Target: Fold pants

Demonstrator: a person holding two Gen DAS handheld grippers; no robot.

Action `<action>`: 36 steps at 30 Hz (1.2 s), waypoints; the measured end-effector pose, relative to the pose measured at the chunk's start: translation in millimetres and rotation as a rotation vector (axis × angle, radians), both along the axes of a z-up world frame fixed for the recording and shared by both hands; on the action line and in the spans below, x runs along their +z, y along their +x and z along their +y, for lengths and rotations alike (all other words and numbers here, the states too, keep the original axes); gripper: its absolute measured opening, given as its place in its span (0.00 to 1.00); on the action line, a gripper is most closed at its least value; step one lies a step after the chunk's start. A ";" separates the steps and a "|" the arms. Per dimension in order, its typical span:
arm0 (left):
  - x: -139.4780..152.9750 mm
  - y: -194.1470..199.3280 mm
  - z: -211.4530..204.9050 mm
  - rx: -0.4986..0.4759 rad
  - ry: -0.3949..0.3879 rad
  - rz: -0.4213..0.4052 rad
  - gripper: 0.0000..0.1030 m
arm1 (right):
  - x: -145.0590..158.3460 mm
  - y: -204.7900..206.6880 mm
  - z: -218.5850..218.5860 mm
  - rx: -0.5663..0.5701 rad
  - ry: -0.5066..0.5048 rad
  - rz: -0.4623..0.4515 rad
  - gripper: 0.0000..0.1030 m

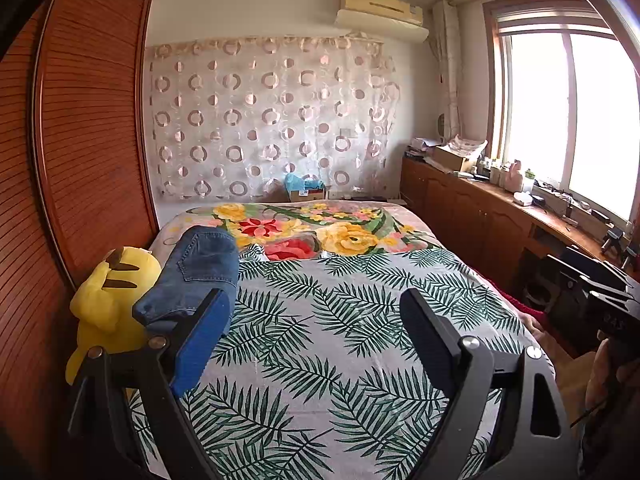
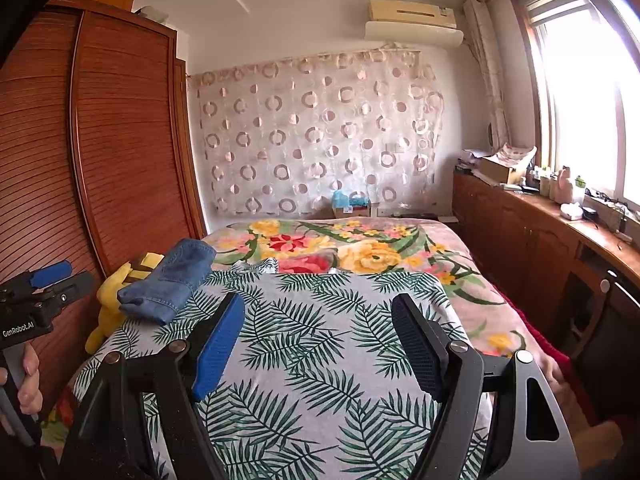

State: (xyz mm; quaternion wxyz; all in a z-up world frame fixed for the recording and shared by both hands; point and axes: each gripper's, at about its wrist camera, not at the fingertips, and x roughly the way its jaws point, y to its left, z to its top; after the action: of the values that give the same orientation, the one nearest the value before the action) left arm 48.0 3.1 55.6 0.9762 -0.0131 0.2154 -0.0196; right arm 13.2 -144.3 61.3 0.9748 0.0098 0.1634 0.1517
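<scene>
Folded blue denim pants (image 1: 200, 272) lie at the bed's left side, partly on a yellow plush toy (image 1: 108, 300). In the right wrist view the pants (image 2: 168, 280) sit left of and beyond the fingers. My left gripper (image 1: 316, 312) hangs open over the leaf-print sheet (image 1: 320, 340), nothing between its jaws; its left finger overlaps the near end of the pants in the picture. My right gripper (image 2: 318, 316) is also open and empty above the sheet (image 2: 312, 360). The left gripper's body (image 2: 36, 300), held by a hand (image 2: 28, 380), shows at the left edge.
A floral blanket (image 1: 320, 228) covers the far half of the bed. A slatted wooden wardrobe (image 1: 88, 140) stands close on the left. Wooden cabinets (image 1: 472, 216) with clutter run under the window on the right. A patterned curtain (image 1: 272, 120) hangs behind the bed.
</scene>
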 end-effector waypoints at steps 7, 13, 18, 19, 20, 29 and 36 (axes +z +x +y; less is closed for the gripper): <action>-0.8 -0.3 -3.3 -0.002 0.001 0.001 0.85 | -0.4 1.0 -0.8 0.000 0.000 -0.003 0.75; -0.7 -0.5 -3.3 -0.004 0.000 0.000 0.85 | -1.3 -0.1 -0.9 -0.005 0.003 -0.007 0.75; -0.7 -0.2 -3.3 -0.003 0.001 0.000 0.85 | -1.9 -2.3 0.6 -0.002 0.004 -0.010 0.75; -0.8 -0.2 -4.1 -0.003 0.002 0.000 0.85 | -1.5 -2.4 0.8 -0.003 0.003 -0.010 0.75; -0.8 -0.3 -3.8 -0.002 0.001 0.000 0.85 | -1.9 -2.7 1.3 -0.002 0.003 -0.011 0.75; -0.5 -0.5 -4.7 -0.002 0.002 -0.002 0.85 | -2.3 -2.0 0.2 -0.005 0.003 -0.010 0.75; 1.9 -1.4 -6.7 -0.004 0.004 -0.004 0.85 | -0.9 -3.3 0.2 -0.007 0.005 -0.014 0.75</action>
State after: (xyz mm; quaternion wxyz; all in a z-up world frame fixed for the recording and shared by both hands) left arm 46.6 -3.5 57.5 0.9767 -0.0105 0.2135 -0.0212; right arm 9.9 -144.1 60.4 0.9765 0.0116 0.1560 0.1485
